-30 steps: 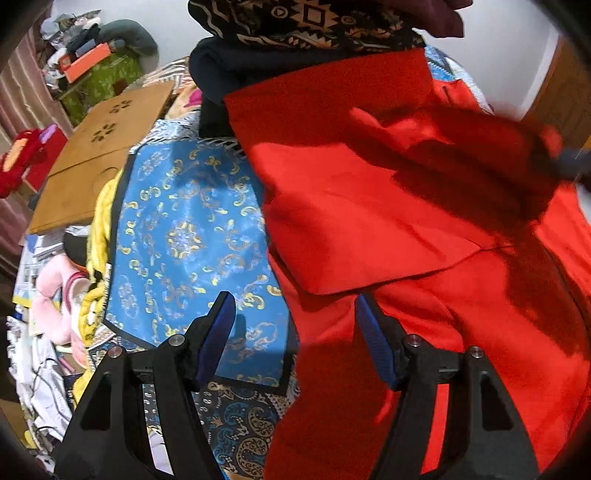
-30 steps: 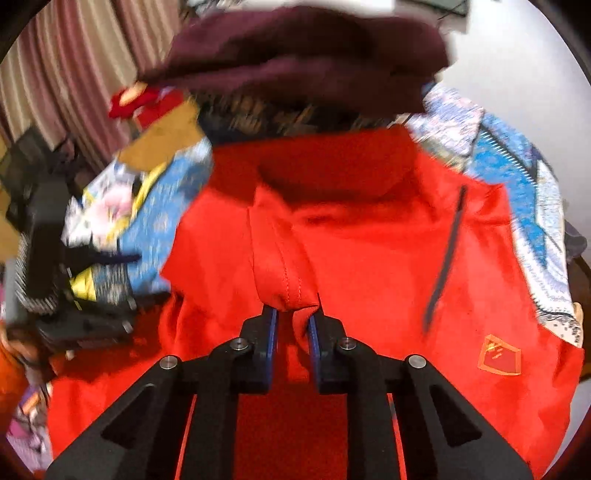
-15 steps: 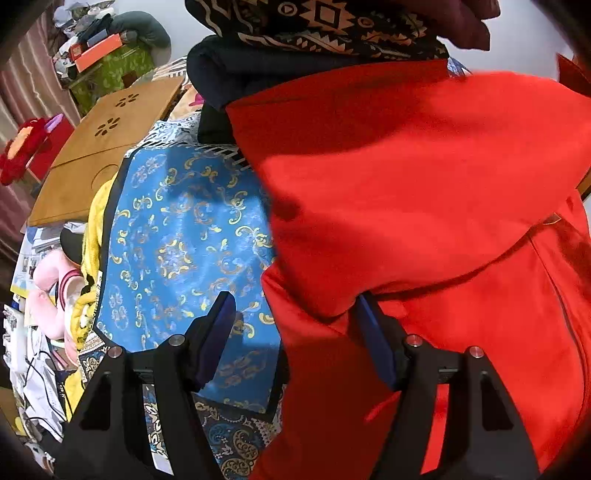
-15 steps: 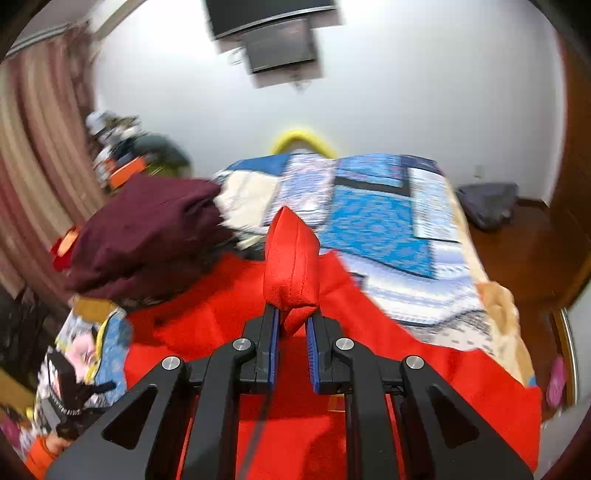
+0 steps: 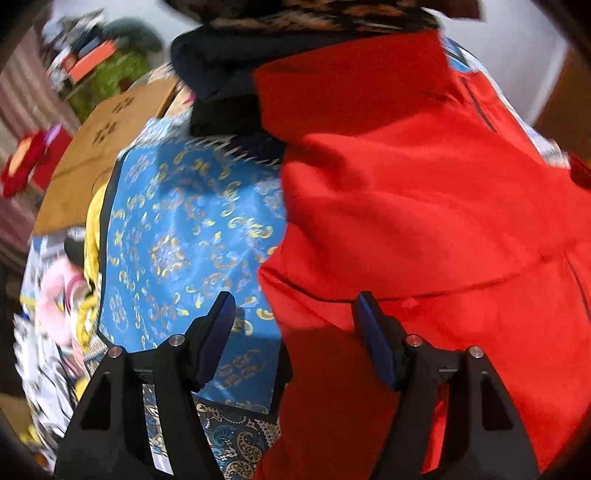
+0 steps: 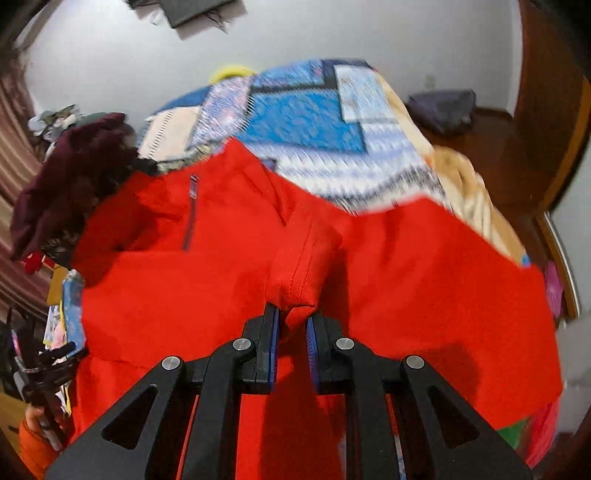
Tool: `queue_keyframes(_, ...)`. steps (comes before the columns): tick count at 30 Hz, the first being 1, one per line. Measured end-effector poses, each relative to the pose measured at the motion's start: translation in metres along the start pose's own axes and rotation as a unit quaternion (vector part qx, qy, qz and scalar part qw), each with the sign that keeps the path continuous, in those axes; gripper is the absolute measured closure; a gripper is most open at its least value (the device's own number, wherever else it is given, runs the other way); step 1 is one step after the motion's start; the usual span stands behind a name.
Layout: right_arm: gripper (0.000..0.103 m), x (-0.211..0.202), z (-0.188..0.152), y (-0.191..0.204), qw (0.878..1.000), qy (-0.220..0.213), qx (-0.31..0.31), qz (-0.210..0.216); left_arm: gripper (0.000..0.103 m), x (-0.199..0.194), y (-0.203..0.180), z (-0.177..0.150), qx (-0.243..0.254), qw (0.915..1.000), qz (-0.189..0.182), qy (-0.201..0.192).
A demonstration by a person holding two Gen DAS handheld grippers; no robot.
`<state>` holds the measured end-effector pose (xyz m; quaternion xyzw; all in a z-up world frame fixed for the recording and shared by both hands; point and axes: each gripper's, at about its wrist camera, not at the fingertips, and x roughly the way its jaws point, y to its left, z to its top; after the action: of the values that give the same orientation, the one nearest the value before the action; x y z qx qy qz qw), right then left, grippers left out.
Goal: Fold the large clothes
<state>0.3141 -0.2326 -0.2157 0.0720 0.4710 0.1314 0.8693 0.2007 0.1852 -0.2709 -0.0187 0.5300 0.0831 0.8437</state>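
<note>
Large bright-red fabric garment [image 6: 229, 288] with dark chest zip, spread in folds across bed with blue patterned quilt [image 6: 306, 122], a stitched cuff-like edge pinched between the nearly closed right tongs [image 6: 291, 328]. Left tongs [image 5: 295, 332] held wide apart and gripping nothing, poised over the garment's left edge where it meets a blue cloth with gold scrollwork [image 5: 184, 229]. Stack of dark folded clothes [image 6: 70, 177] beside the garment's far-left edge; white wall [image 6: 332, 33] behind, open quilt beyond.
</note>
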Motion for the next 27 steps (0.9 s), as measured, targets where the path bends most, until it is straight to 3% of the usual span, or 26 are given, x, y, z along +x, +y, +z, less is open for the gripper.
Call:
queue_keyframes(3,0.091,0.003,-0.005,-0.014,1.0,0.011,0.015,-0.003,0.036,0.003,-0.017,-0.003,0.047,0.9987,0.018,0.003)
queue_keyframes(6,0.091,0.004,-0.006,-0.019,1.0,0.016,0.022,0.001,0.036,0.012,-0.025,-0.001,0.054,0.9981,0.026,0.008)
queue_keyframes(11,0.091,-0.011,0.003,-0.007,1.0,-0.003,0.006,0.012,0.036,0.02,-0.013,0.017,-0.004,0.9997,0.025,-0.005)
queue_keyframes(14,0.091,-0.025,0.009,-0.003,0.999,-0.027,0.01,0.025,0.036,0.022,0.008,0.026,-0.054,0.9951,0.08,-0.021)
queue_keyframes(16,0.091,-0.031,0.01,-0.002,0.999,-0.036,0.015,0.036,0.036,0.021,0.025,0.028,-0.091,0.9907,0.096,-0.031)
queue_keyframes(20,0.091,-0.024,-0.001,0.0,0.999,-0.021,0.005,0.031,0.036,0.024,0.053,0.024,-0.144,0.9868,0.07,-0.027)
queue_keyframes(24,0.091,0.004,-0.02,-0.009,0.999,0.029,0.016,0.012,0.033,0.03,0.053,0.02,-0.137,0.9881,0.068,-0.018)
queue_keyframes(27,0.089,0.002,-0.027,-0.019,0.999,0.022,0.032,0.015,0.033,0.03,0.041,0.012,-0.112,0.9908,0.074,-0.015)
